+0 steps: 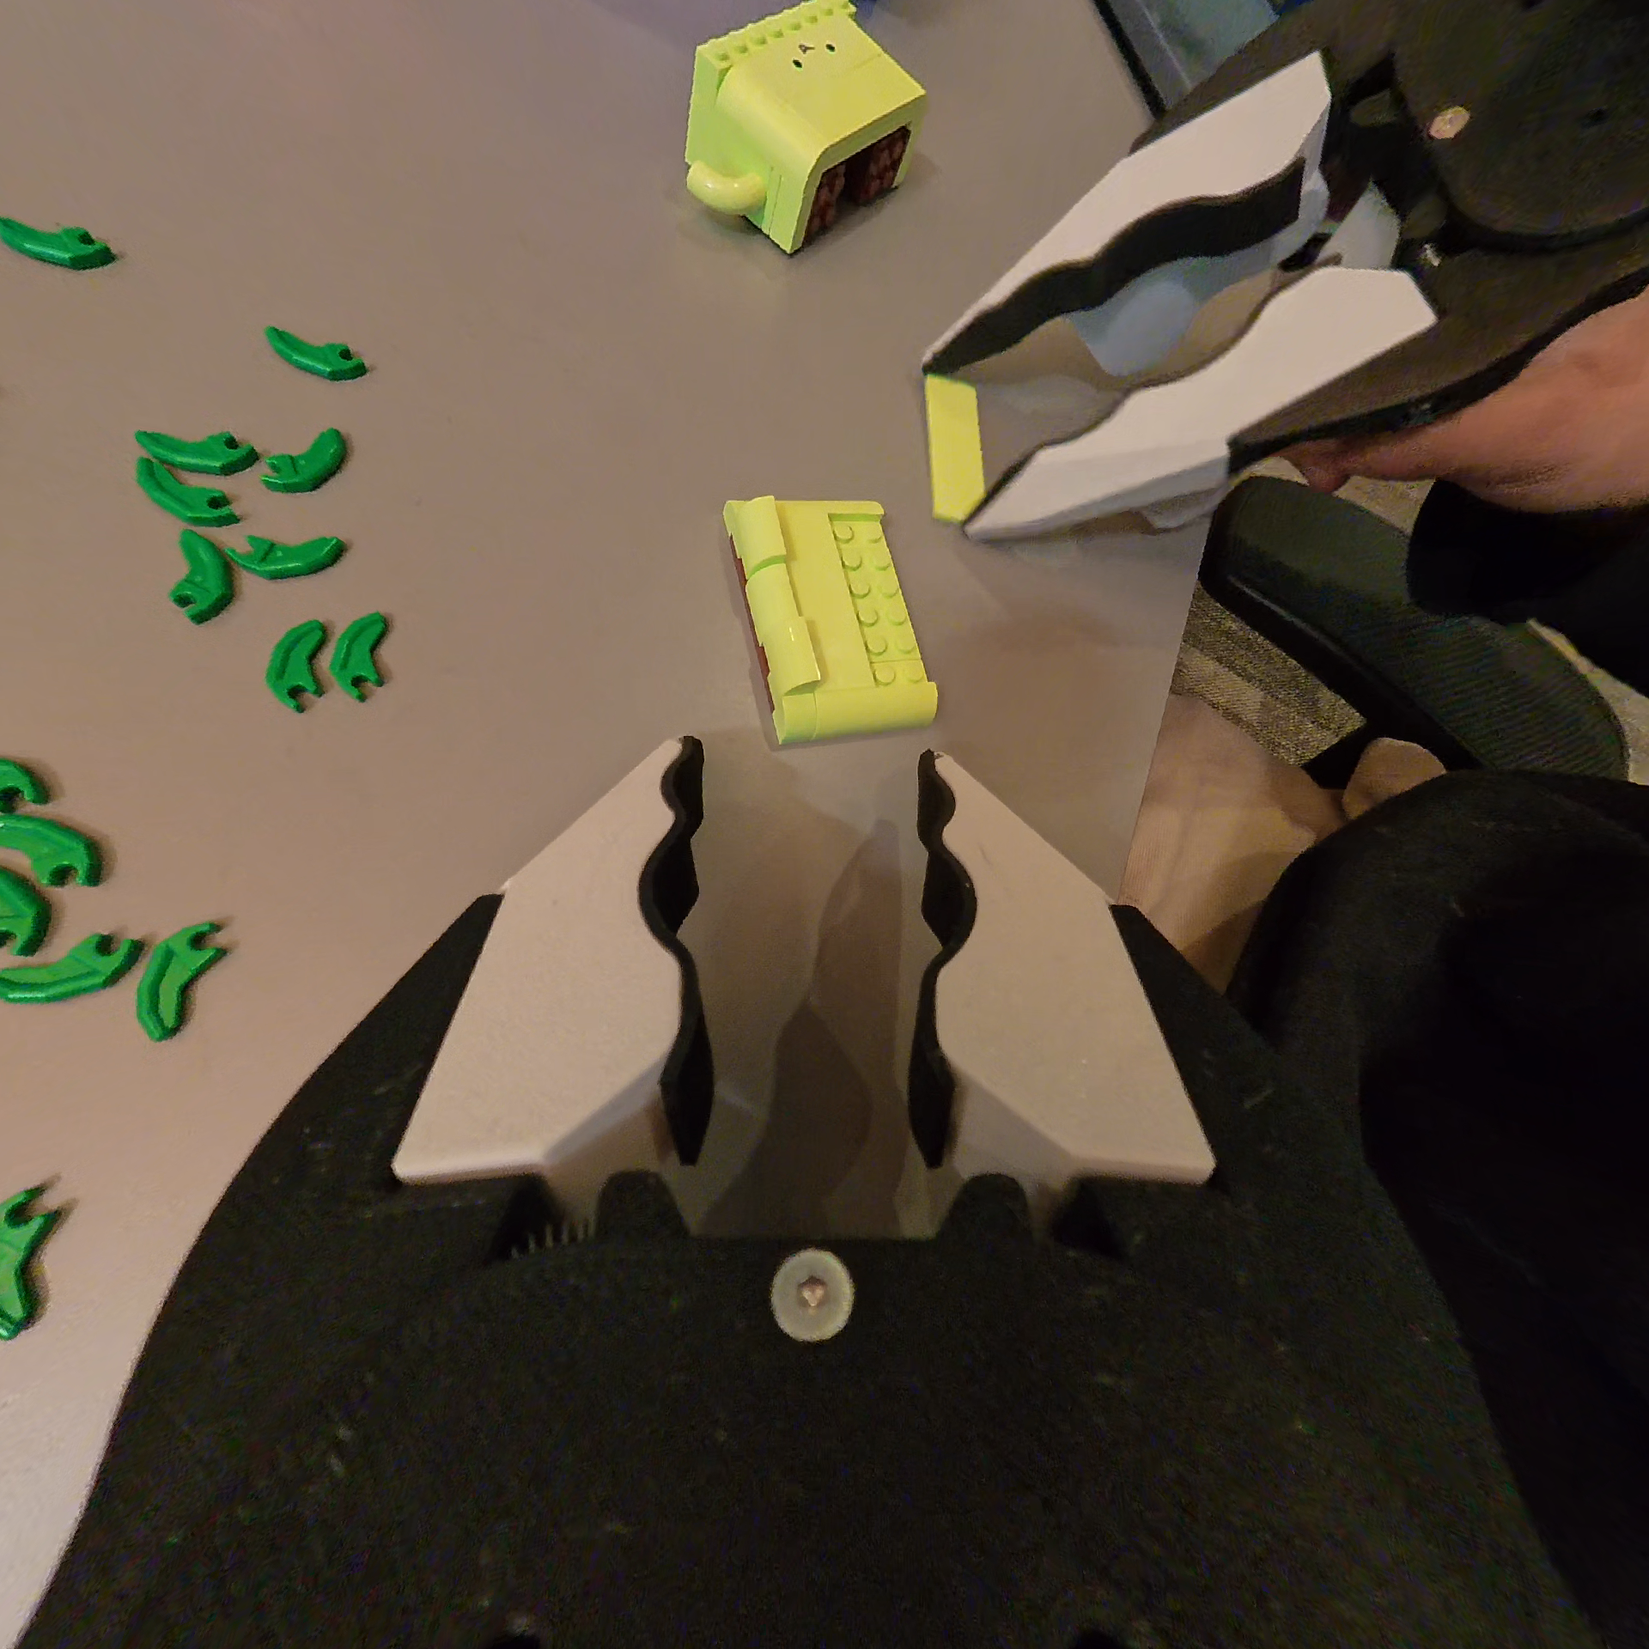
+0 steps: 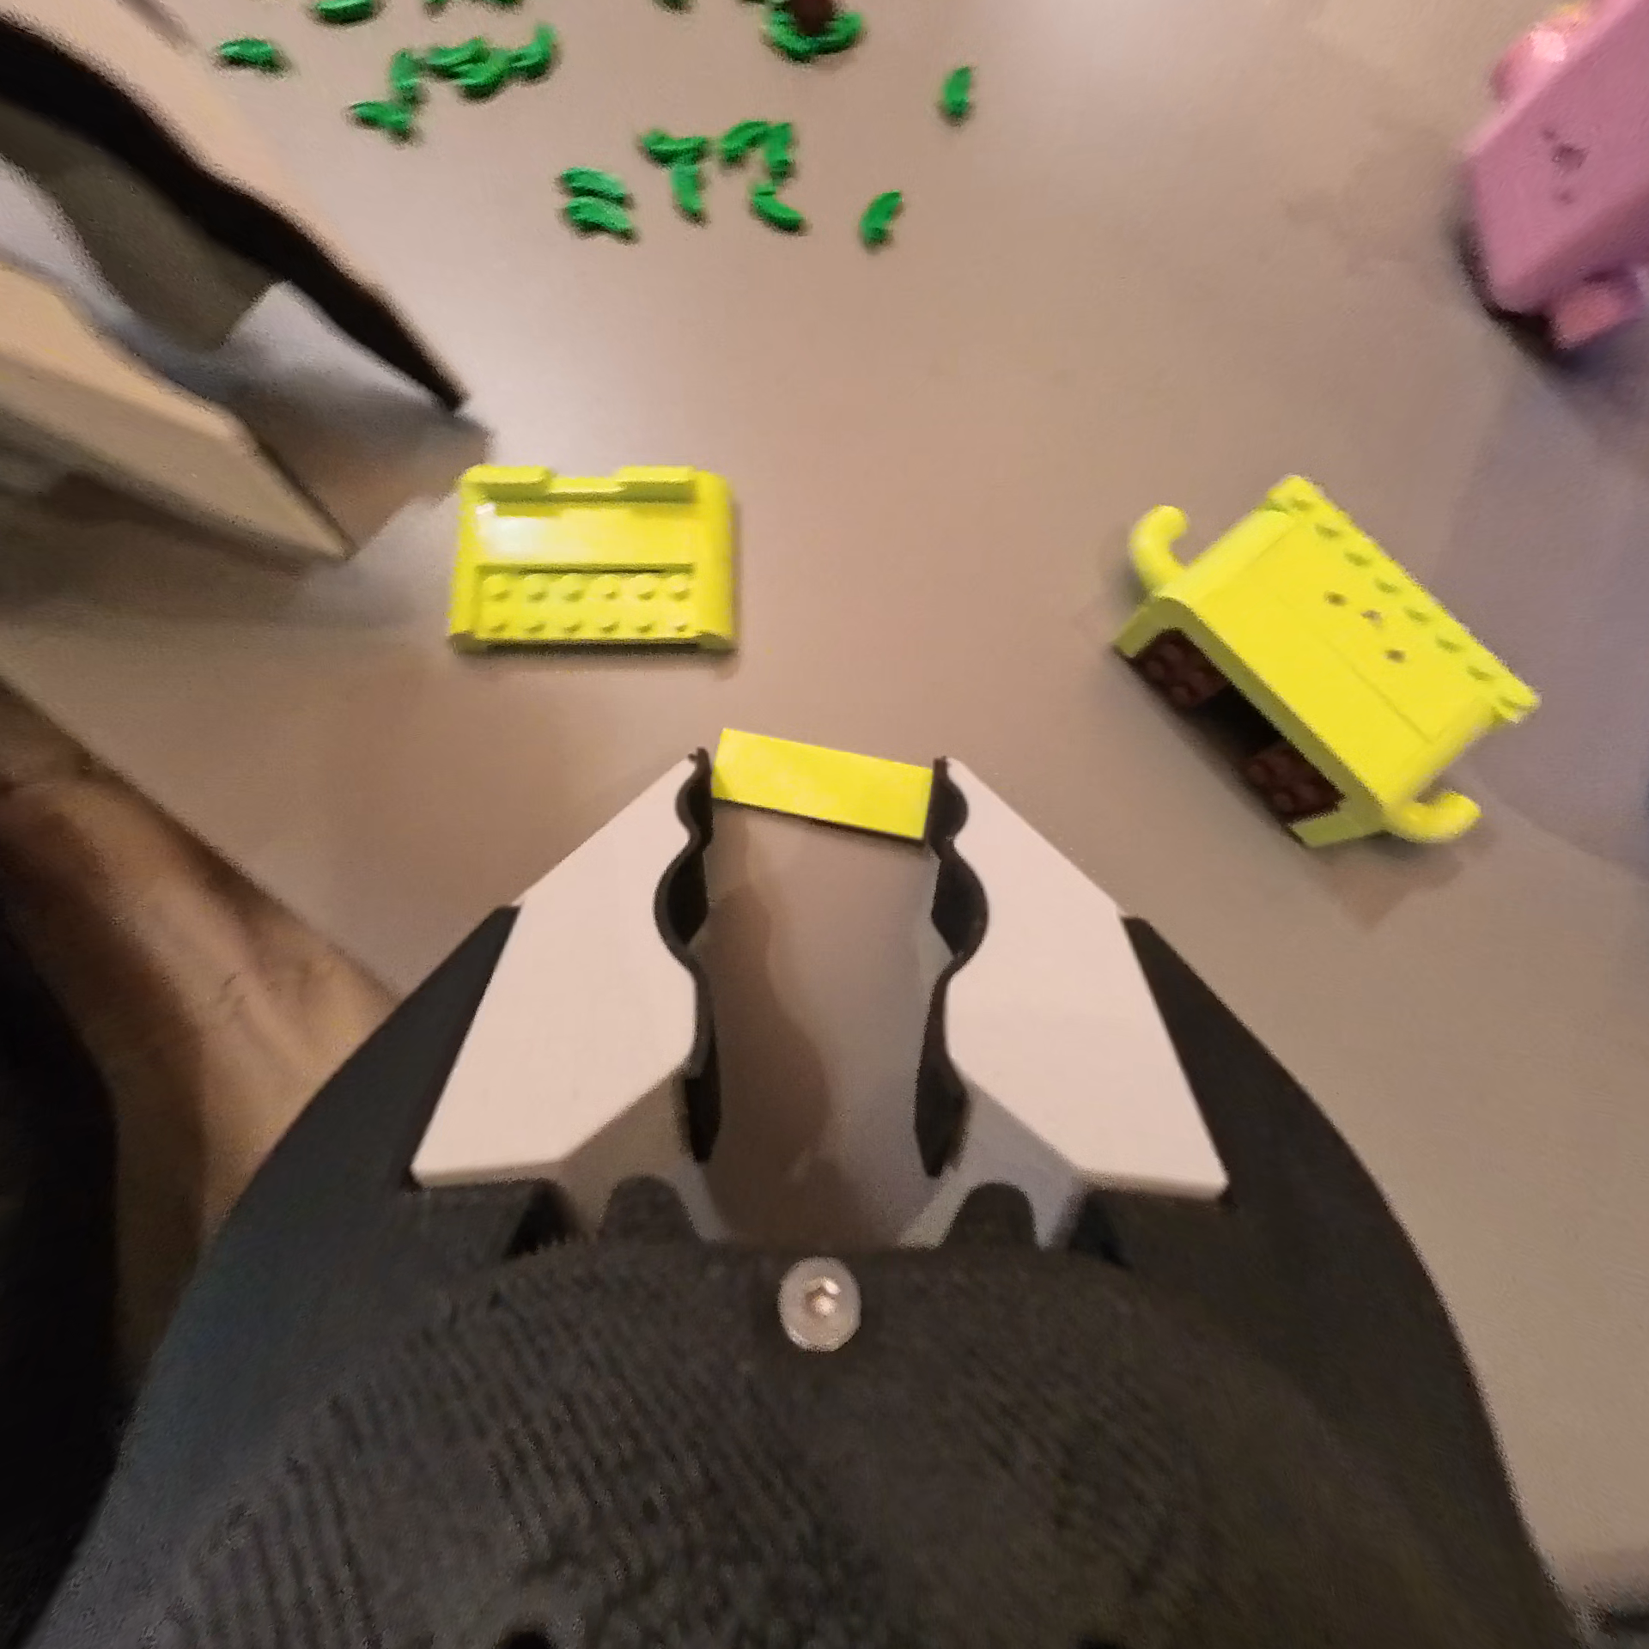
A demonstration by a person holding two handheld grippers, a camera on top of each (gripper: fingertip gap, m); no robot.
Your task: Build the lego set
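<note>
The grey desk (image 1: 535, 268) carries every loose part, and the flat lime assembly (image 1: 830, 616) near its edge serves here as the landmark. The left gripper (image 1: 810, 758) hovers just on the near side of that assembly, its jaws apart with nothing between them and only bare desk showing in the gap. The right gripper (image 2: 821, 776) hangs above the desk just beside the assembly, on the desk-edge side, and its jaws are clamped on a smooth lime tile (image 2: 819, 785), held by its two short ends at the very tips; in the left wrist view the same tile (image 1: 955, 446) is clear of the desk surface. A lime cube-shaped build (image 1: 803, 134) with brown bricks showing inside it and a curved horn at its side sits well beyond the assembly, apart from it. A pink block build (image 2: 1570, 178) lies farther off still, blurred at the frame's corner. Small green leaf pieces (image 1: 241, 517) are scattered across the desk well to the side of the assembly opposite the edge.
</note>
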